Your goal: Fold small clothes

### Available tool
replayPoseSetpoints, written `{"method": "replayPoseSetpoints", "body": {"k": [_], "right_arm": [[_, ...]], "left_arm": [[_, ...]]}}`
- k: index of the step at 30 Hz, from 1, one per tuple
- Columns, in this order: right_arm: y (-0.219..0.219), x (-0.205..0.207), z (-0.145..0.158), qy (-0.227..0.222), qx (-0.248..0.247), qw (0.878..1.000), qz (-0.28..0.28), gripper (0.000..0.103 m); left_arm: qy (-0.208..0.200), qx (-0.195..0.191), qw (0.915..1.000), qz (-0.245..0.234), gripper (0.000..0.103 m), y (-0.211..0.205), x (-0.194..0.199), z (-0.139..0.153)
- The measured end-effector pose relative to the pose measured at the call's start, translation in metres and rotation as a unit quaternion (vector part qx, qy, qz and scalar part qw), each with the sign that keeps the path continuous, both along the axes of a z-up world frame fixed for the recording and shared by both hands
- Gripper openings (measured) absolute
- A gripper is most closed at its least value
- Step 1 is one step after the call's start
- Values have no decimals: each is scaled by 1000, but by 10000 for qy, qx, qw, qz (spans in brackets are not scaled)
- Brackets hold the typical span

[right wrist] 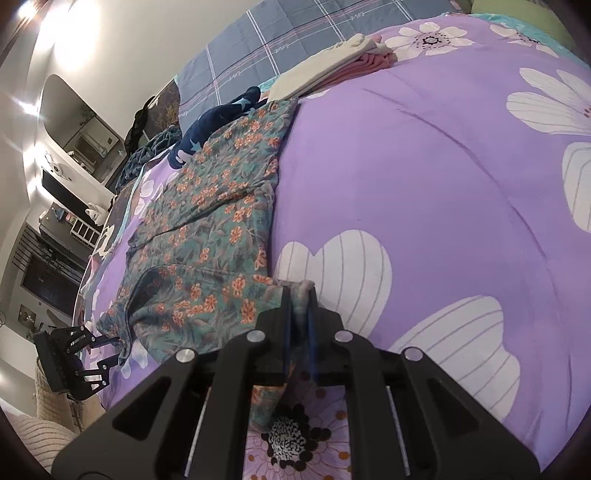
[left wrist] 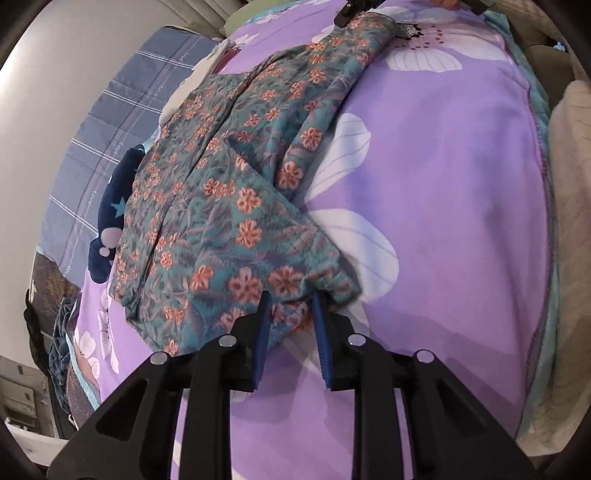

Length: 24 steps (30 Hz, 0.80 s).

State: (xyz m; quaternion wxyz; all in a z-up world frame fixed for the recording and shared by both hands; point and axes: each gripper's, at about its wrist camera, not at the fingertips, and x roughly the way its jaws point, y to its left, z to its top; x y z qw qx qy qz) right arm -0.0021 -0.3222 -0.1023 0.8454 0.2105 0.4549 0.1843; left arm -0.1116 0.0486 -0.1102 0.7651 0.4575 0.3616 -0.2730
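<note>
Left gripper: the left gripper (left wrist: 290, 301) is nearly closed on a bunched corner of the floral garment (left wrist: 221, 206). The cloth sits between its blue pads (left wrist: 263, 332) and spreads ahead of the fingers and to their left.

Floral garment: a teal cloth with orange flowers, lying on the purple bedspread (left wrist: 443, 203). It reaches from the left gripper up to the right gripper (left wrist: 341, 16), which is far ahead at the top edge of this view. One part is already turned over on the other, with a diagonal edge across the middle, so I judge that a first fold is made or is being made. The cloth is not yet flat and not yet compact.

Right gripper: in its own view the right gripper (right wrist: 299, 295) has the jaws narrow, pinching a thick hem of the same garment (right wrist: 207, 236). The cloth lies ahead and to the left of it; the other gripper (right wrist: 110, 350) holds the far corner at the lower left.

Other clothes: far ahead of the right gripper, a folded stack of cream and pink clothes (right wrist: 332, 70) rests on the bedspread (right wrist: 424, 166); these look finished. A dark blue garment with stars (right wrist: 218, 122) lies just beyond the floral one, partly under it, and looks unfolded.

Left to do: in my judgement, to finish folding the floral piece, then the blue one.
</note>
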Motion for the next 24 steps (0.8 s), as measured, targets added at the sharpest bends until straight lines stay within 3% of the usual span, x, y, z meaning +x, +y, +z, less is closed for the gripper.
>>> {"method": "replayPoseSetpoints", "body": {"k": [4, 11, 14, 15, 17, 20, 21, 24], "right_arm": [[2, 0, -1, 7, -27, 10000, 8, 9], [6, 3, -2, 23, -17, 10000, 52, 9], [5, 2, -1, 12, -24, 10000, 35, 9], [4, 2, -1, 13, -20, 10000, 19, 9], [3, 2, -1, 8, -1, 10000, -10, 9], [3, 3, -1, 18, 11, 10000, -30, 9], [3, 3, -1, 19, 9, 10000, -35, 9], [2, 7, 5, -85, -5, 9999, -56, 9]], "left_arm": [[87, 187, 9998, -26, 26, 8, -10, -2], [-241, 333, 9986, -333, 30, -10, -4, -12], [-166, 219, 9986, -456, 24, -16, 0, -10], [19, 57, 9990, -443, 13, -15, 3, -6], [275, -318, 9987, -302, 3, -12, 10, 1], [190, -1162, 9930, 134, 3, 1, 23, 24], [110, -1518, 9879, 304, 3, 7, 27, 35], [-284, -2703, 9559, 1112, 3, 41, 54, 76]]}}
